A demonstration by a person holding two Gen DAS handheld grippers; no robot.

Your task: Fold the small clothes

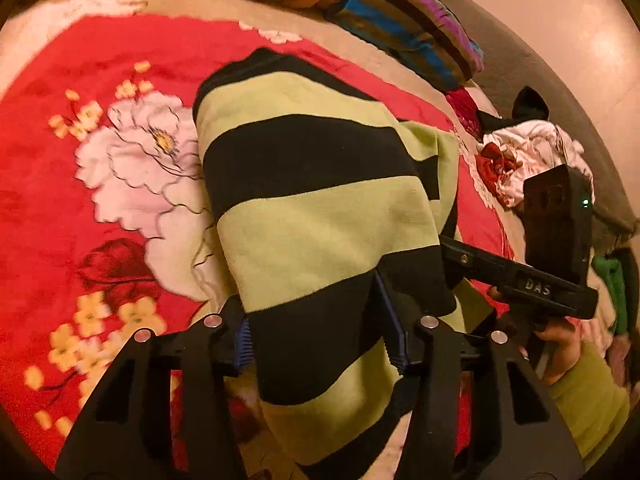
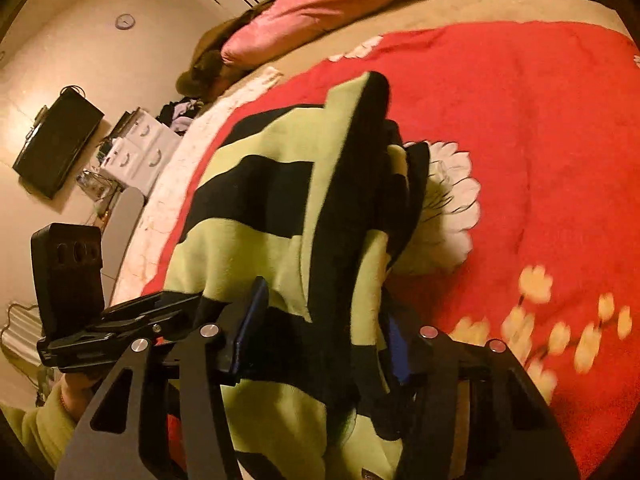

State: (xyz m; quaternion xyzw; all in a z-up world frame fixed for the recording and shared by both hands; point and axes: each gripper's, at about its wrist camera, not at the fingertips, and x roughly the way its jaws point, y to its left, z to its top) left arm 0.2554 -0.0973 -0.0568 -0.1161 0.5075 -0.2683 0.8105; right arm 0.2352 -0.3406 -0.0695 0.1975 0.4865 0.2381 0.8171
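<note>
Much of the striped sweater is lost to me: its near end runs under my own black frames and out of the bottom of both views, and from the right wrist view its far side bunches into dark folds I can't sort out. It lies on the red flowered blanket covering the bed, green and black bands across it.

My left gripper has its blue pads on either side of a thick fold of the knit; the cloth fills the gap and the pads look pressed into it, so I call that clamped on the sweater. My right gripper likewise has a bundle of the knit between its pads (the right one half buried in cloth), and the fabric seems pinched there too.

Beyond the sweater sit a striped pillow and a pink quilt. A heap of white and red clothes lies at the bed's edge, partly blocked by the other gripper's camera housing.
</note>
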